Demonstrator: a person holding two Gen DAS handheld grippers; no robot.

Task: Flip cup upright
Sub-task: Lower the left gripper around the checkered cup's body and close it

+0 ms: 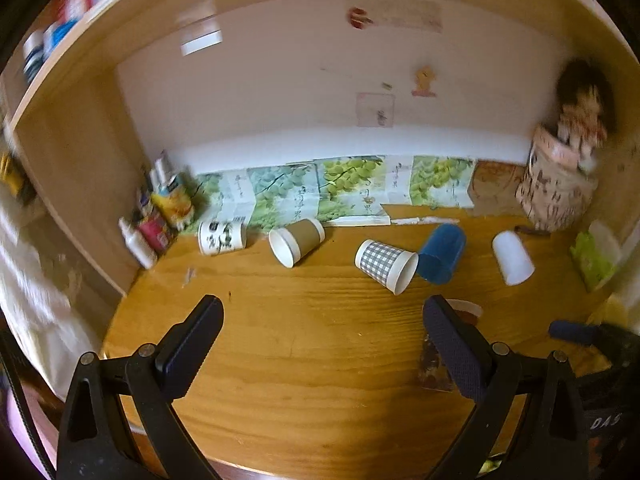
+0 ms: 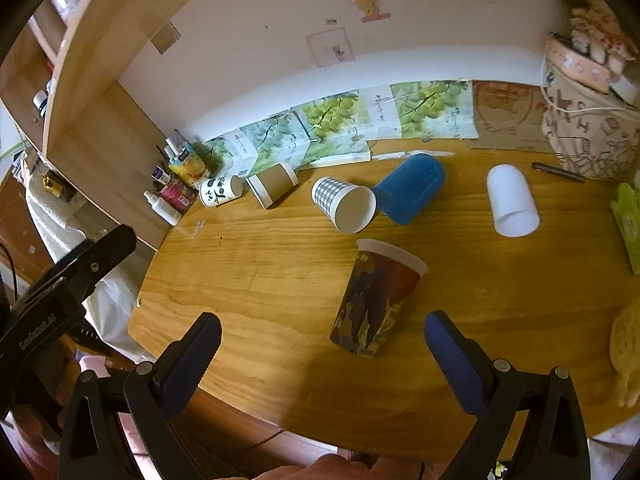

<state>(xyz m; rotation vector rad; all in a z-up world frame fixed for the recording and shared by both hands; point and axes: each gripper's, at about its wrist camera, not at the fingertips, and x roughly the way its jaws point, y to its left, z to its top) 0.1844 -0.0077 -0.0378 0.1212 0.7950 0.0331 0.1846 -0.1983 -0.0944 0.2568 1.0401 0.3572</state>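
Several cups lie on their sides on the wooden table (image 2: 260,280): a panda cup (image 2: 220,191), a brown cup (image 2: 273,185), a checked cup (image 2: 344,204), a blue cup (image 2: 410,188) and a white cup (image 2: 511,200). The same row shows in the left wrist view: panda (image 1: 222,237), brown (image 1: 297,239), checked (image 1: 386,266), blue (image 1: 442,253), white (image 1: 513,257). A dark patterned cup (image 2: 376,300) stands upright, nearest me, partly hidden behind the left gripper's right finger (image 1: 456,344). My right gripper (image 2: 322,354) is open and empty just before it. My left gripper (image 1: 320,336) is open and empty.
Bottles and small boxes (image 2: 176,184) crowd the back left corner under a wooden shelf (image 2: 100,92). A patterned bag with a doll (image 2: 588,120) stands back right, a pen (image 2: 558,172) beside it. Green packets (image 2: 628,220) lie at the right edge. Grape-print boxes (image 2: 340,124) line the wall.
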